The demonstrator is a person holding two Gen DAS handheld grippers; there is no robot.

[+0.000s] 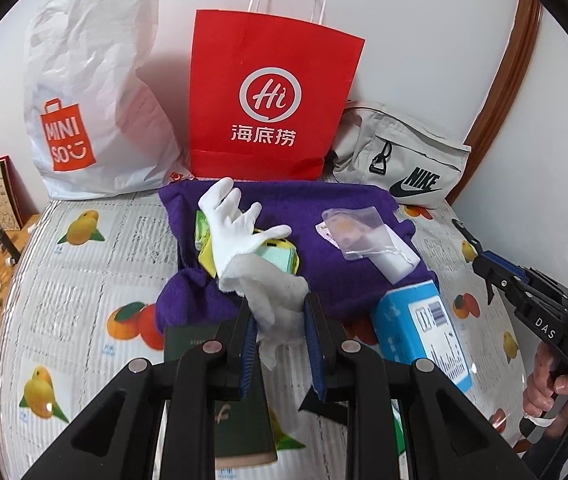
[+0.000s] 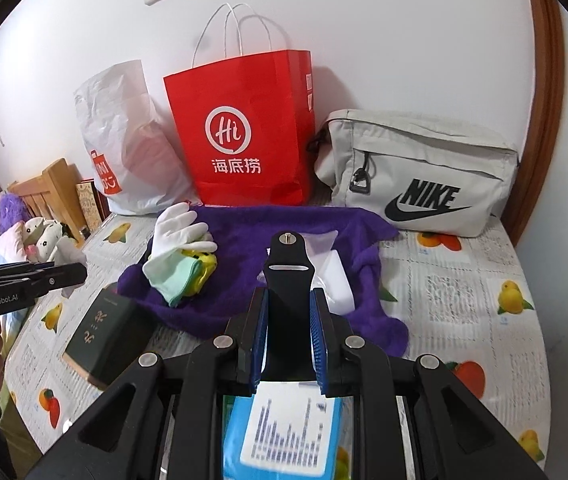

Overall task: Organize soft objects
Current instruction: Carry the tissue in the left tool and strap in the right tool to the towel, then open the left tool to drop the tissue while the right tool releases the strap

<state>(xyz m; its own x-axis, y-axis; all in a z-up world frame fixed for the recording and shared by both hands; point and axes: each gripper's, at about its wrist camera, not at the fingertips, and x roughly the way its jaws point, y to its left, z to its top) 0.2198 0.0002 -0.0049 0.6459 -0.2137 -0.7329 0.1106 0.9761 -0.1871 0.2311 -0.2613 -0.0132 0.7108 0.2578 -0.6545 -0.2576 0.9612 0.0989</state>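
Note:
A purple towel (image 1: 344, 240) (image 2: 284, 220) is spread on the bed. On it lie a white glove (image 1: 231, 216) (image 2: 179, 224) with spread fingers and a mint and yellow cloth bundle (image 1: 279, 258) (image 2: 187, 276). My left gripper (image 1: 279, 308) is shut on a second white glove (image 1: 273, 304), which hangs crumpled between the blue pads above the towel's near edge. My right gripper (image 2: 288, 296) is shut on a black strap (image 2: 287, 272), which stands upright between its pads and has a small screw at its top. In the left wrist view the right gripper (image 1: 480, 260) is at the far right, held by a hand (image 1: 544, 384).
Against the wall stand a white Miniso bag (image 1: 83, 100), a red paper bag (image 1: 271, 92) (image 2: 239, 132) and a grey Nike pouch (image 1: 404, 152) (image 2: 416, 172). A blue box (image 1: 424, 328), a dark green book (image 2: 103, 332) and a bagged white bottle (image 1: 396, 256) lie near the towel. Plush toys (image 2: 39, 236) sit left.

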